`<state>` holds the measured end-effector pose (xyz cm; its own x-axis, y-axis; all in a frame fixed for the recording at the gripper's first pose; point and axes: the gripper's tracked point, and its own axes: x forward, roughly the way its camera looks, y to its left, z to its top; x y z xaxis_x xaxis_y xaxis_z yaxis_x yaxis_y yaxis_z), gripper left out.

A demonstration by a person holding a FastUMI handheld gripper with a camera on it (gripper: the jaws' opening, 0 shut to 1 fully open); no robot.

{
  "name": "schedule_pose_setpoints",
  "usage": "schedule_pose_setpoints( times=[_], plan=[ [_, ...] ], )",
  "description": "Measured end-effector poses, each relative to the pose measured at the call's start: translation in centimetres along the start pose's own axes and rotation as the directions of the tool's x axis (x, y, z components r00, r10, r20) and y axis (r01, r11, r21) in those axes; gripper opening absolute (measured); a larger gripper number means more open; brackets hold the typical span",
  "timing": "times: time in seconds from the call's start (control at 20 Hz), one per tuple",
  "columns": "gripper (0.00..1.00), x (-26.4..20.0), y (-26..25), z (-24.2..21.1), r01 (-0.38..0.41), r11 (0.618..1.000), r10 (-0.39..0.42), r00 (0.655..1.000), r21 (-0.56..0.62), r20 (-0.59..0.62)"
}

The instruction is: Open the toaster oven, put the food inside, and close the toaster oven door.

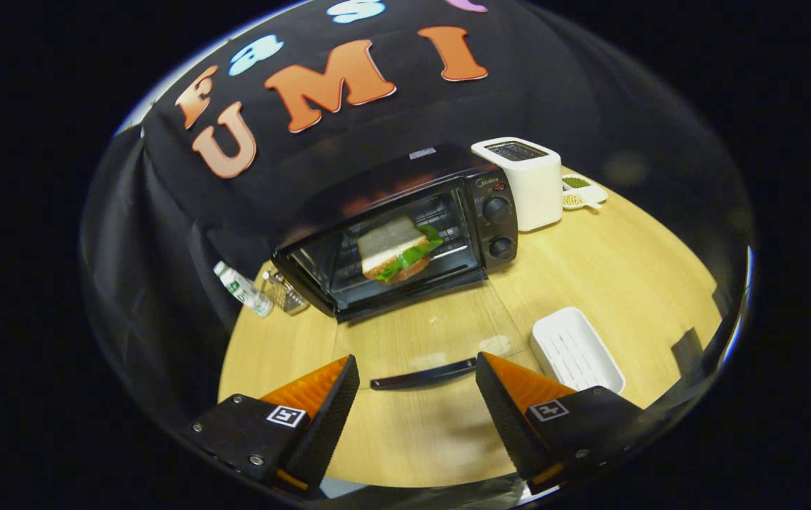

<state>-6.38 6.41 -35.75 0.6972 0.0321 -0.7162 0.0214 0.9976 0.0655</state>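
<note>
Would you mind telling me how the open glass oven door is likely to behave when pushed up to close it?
The glass door lies flat and hinged at the toaster oven, so it should swing stiffly, not flex. Its smooth glass may be slippery; the handle between the open tool's fingers looks the safer contact.

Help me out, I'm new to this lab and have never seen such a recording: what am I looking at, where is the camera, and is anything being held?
The camera rides on a hand-held gripper and looks forward along its two fingers, the wedges at the bottom. They stand open and hold nothing.

Ahead on the round wooden table is a black toaster oven with its glass door folded down flat; the door's dark handle lies just ahead of the fingers. A sandwich already sits on the rack inside.

Around it: a white toaster, a small dish beyond it, a white tray near the right finger, and a plastic bottle beside the oven's far side.
</note>
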Motion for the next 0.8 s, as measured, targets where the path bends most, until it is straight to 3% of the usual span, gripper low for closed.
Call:
schedule_pose_setpoints(
  times=[0.35,0.8],
  plan=[
    [0.99,1.7,-1.0,-7.3,0.048,0.99,-0.067,0.988,-0.134,-0.143],
    [1.0,7.4,-1.3,-7.6,0.101,0.951,-0.143,0.982,-0.291,-0.125]
  ],
)
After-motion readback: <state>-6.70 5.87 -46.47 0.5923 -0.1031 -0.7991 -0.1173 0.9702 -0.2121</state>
